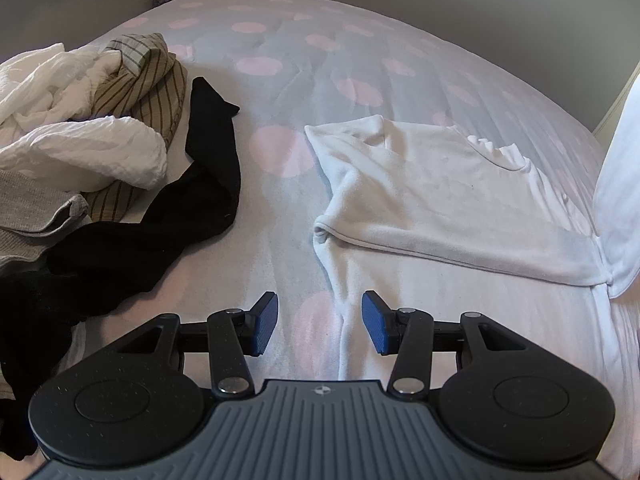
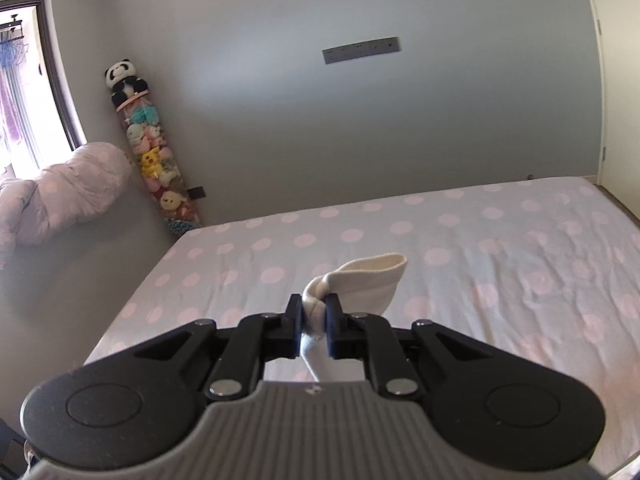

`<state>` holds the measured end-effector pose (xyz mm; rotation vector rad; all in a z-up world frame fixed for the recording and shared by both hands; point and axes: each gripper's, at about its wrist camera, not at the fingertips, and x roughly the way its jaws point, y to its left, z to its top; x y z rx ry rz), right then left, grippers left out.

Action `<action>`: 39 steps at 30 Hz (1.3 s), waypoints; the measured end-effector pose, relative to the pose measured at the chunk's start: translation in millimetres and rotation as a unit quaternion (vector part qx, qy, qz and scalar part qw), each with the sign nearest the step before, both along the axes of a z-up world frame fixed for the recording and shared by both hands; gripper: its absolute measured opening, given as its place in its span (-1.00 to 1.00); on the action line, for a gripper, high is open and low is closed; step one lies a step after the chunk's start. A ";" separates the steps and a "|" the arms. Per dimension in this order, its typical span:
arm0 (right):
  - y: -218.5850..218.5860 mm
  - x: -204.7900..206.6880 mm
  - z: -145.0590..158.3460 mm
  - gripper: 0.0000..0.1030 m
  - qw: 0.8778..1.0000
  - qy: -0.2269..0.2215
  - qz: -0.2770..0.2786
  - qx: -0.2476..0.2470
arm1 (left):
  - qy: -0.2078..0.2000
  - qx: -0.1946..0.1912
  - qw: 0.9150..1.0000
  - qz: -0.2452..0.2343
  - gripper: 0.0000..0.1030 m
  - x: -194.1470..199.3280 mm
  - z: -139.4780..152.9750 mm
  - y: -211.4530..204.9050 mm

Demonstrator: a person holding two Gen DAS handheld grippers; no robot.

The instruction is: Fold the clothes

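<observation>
A white fleece garment lies spread on the polka-dot bed, partly folded over, with one edge lifted off to the right. My left gripper is open and empty, hovering just above the garment's near part and the sheet. My right gripper is shut on a bunched part of the white garment and holds it up above the bed; the cuff-like end sticks out past the fingers.
A pile of clothes lies at the left: white crinkled cloth, a striped tan shirt, a grey item and black garments. A stuffed-toy column stands in the corner, with a rolled duvet beside it.
</observation>
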<state>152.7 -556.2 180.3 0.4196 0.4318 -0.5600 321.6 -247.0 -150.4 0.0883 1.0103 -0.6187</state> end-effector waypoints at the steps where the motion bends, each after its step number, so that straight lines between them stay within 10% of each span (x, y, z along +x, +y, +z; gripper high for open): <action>1: 4.4 8.7 -6.5 -0.74 1.000 -0.001 0.009 0.005 | 0.001 -0.001 1.000 0.004 -0.14 1.9 -0.4 1.1; 15: 64.4 113.4 -102.6 -0.75 0.989 0.023 0.129 0.067 | 0.012 -0.020 1.000 0.019 -0.14 17.7 -11.6 11.0; 30: 120.8 170.9 -268.5 -0.81 0.961 0.084 0.203 0.169 | 0.031 -0.021 0.998 0.046 -0.14 40.0 -32.6 18.7; 39: 148.0 179.9 -311.5 -0.59 0.941 0.127 0.251 0.186 | 0.032 -0.019 0.998 0.047 -0.14 40.6 -34.2 17.9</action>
